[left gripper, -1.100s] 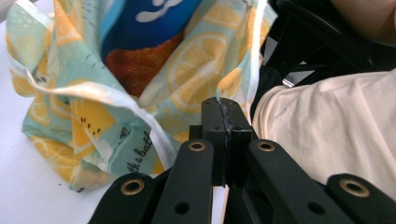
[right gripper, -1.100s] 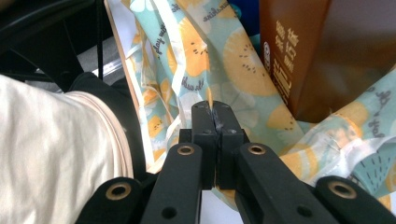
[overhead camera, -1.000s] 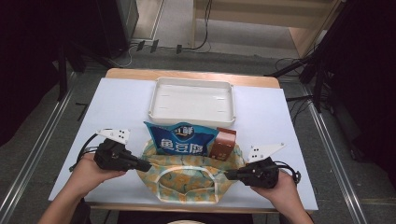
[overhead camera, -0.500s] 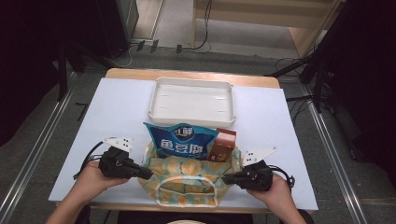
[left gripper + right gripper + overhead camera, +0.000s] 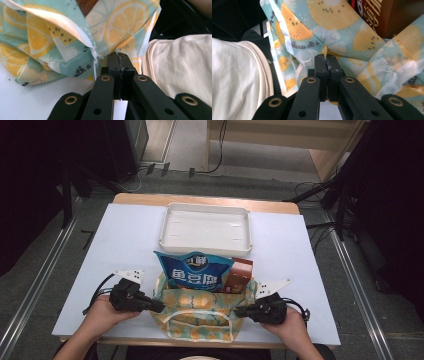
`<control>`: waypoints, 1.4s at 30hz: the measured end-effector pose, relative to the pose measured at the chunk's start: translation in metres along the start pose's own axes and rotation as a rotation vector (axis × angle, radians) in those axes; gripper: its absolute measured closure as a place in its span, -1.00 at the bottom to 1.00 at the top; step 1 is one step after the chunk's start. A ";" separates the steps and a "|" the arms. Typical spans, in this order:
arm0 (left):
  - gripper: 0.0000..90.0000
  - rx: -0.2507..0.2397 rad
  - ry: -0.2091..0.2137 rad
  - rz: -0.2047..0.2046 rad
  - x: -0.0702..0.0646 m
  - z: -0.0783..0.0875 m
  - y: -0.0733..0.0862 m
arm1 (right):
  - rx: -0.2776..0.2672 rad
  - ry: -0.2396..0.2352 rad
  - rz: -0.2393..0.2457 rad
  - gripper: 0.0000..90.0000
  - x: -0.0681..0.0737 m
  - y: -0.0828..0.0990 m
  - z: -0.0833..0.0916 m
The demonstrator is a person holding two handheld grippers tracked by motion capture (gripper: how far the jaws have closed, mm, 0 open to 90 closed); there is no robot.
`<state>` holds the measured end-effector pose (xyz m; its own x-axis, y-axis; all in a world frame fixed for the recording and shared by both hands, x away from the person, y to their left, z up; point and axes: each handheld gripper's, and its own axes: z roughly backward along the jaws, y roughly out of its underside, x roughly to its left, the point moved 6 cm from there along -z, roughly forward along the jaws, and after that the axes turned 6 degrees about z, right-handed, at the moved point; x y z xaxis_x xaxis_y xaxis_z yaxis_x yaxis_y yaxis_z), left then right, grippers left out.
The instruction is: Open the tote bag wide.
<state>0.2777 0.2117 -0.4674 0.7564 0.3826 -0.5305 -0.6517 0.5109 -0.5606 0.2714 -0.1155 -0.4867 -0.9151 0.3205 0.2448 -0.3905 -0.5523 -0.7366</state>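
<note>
Both forearms come in low over the near edge of the table point(image 5: 125, 227), each hand wrapped around its tool and pointing it inward toward the middle. The left hand point(image 5: 102, 312) sits at the near left, the right hand point(image 5: 290, 325) at the near right, roughly level with each other, with the bag point(image 5: 200, 312) between them.

The left gripper point(image 5: 159, 307) lies nearly flat, its jaws aimed at the bag's left side. In the left gripper view the left gripper's point(image 5: 120, 62) jaws are pressed fully together, and the lemon-print cloth is pinched at their tips, bunching up and folding over above them.

The right gripper point(image 5: 239, 310) mirrors it, aimed at the bag's right side. In the right gripper view the right gripper's point(image 5: 326, 62) jaws are likewise clamped tight, with the cloth caught between the tips and spreading out behind them.

The bag rests on the table at the near edge, directly in front of the person, mouth upward. A blue snack pack point(image 5: 194, 272) stands up out of it toward the left, and a brown box point(image 5: 239, 274) stands just beside that on the right; the box point(image 5: 387, 15) also shows behind the cloth in the right gripper view. Beyond the bag lies a white tray point(image 5: 205, 212).
</note>
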 end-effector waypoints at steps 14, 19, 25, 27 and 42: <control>1.00 0.021 0.001 0.040 0.012 -0.010 0.003 | 0.042 0.011 0.017 1.00 -0.005 0.007 -0.013; 1.00 0.012 0.000 0.062 0.021 -0.013 0.002 | 0.030 0.020 0.031 1.00 -0.010 0.008 -0.014; 1.00 -0.004 -0.004 0.070 0.029 -0.017 0.001 | 0.027 0.023 0.045 1.00 -0.015 0.012 -0.016; 1.00 -0.001 -0.011 0.058 0.032 -0.018 0.001 | 0.044 0.022 0.046 1.00 -0.016 0.014 -0.019; 0.82 -0.019 -0.025 0.029 0.036 -0.016 0.001 | 0.051 0.040 0.054 0.88 -0.015 0.016 -0.015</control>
<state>0.3031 0.2138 -0.4968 0.7379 0.4165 -0.5310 -0.6744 0.4843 -0.5573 0.2805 -0.1182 -0.5117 -0.9304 0.3197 0.1795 -0.3467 -0.6075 -0.7147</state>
